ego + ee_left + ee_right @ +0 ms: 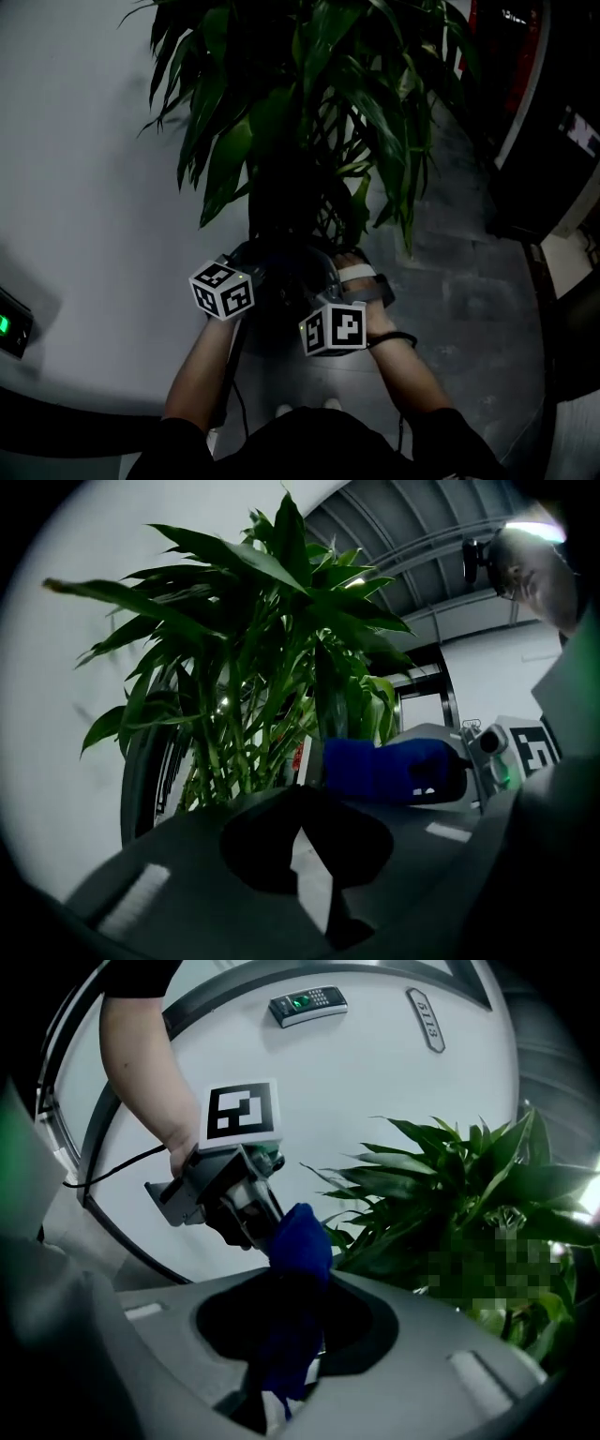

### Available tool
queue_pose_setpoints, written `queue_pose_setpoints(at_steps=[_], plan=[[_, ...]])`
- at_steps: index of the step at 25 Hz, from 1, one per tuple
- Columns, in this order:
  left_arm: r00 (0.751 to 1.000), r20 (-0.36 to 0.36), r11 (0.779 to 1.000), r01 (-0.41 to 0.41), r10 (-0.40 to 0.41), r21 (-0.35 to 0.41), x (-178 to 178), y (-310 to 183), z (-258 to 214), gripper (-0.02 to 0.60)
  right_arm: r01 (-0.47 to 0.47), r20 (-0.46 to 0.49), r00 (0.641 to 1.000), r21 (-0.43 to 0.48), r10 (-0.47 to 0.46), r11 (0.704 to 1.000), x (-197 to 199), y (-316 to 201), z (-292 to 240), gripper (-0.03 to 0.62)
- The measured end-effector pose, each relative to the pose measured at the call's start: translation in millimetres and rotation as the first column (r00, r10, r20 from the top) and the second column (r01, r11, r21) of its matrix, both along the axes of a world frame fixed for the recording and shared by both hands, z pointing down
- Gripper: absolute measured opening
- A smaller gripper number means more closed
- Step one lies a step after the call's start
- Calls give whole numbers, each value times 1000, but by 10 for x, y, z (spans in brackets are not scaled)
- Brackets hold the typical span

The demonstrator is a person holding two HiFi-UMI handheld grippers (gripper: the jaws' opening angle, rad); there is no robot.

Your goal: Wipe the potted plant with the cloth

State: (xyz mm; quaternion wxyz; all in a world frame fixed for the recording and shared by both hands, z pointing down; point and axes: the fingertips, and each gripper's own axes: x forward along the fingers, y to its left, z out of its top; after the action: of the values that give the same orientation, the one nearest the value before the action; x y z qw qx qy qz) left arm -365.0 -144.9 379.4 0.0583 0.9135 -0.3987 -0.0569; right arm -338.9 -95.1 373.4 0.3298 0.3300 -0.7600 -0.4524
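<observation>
- Right gripper (292,1288): the jaws are clamped on the blue cloth (300,1237). A fold stands free above the jaw tips. That fold is the likely wiping face, so the low clamp looks deliberate.
- Left gripper (300,803): the jaws meet at the tips with nothing between them. It sits just beside the cloth; contact cannot be read. Its probable use is to back a leaf while you wipe.
- You hold both grippers low in front of your body, at the foot of the plant (309,112) and under its lowest leaves. No leaf touches the cloth, so wiping appears not yet started.
- Plant: it is tall, with long narrow leaves fanning up and outward. Thin stems (220,761) are bunched at the centre. The pot is lost in shadow in the head view.
- Surroundings: a curved white wall (84,187) lies to the left of the plant. It carries a keypad (307,1003) showing a green light. Grey tiled floor (469,300) lies to the right.
- Obstructions: the leaves overlap and droop across one another, so reaching an inner leaf will mean parting the outer ones. The wall looks likely to limit your approach from the left. Expect a leaf to bend away under pressure unless it is supported from behind.
</observation>
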Motion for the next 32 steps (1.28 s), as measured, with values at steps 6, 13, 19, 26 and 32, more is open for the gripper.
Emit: queue_pose_setpoints(at_steps=[6, 13, 19, 26, 32], plan=[[997, 67, 1000, 21, -22, 14, -75, 251, 142, 6, -41, 47, 998, -60, 43, 997, 125, 120, 171, 110], [988, 88, 989, 121, -129, 87, -291, 793, 313, 6, -96, 344, 916, -313, 207, 945, 782, 551, 669, 110], [992, 31, 991, 123, -125, 60, -352, 1110, 670, 6, -148, 489, 814, -346, 313, 926, 1366, 806, 822, 110], [958, -31, 957, 286, -285, 47, -423, 1681, 593, 6, -103, 555, 779, -346, 292, 932, 1797, 1476, 938, 110], [935, -25, 934, 355, -354, 42, 5, 2333, 598, 6, -4, 644, 714, -388, 274, 922, 2389, 1758, 832, 110]])
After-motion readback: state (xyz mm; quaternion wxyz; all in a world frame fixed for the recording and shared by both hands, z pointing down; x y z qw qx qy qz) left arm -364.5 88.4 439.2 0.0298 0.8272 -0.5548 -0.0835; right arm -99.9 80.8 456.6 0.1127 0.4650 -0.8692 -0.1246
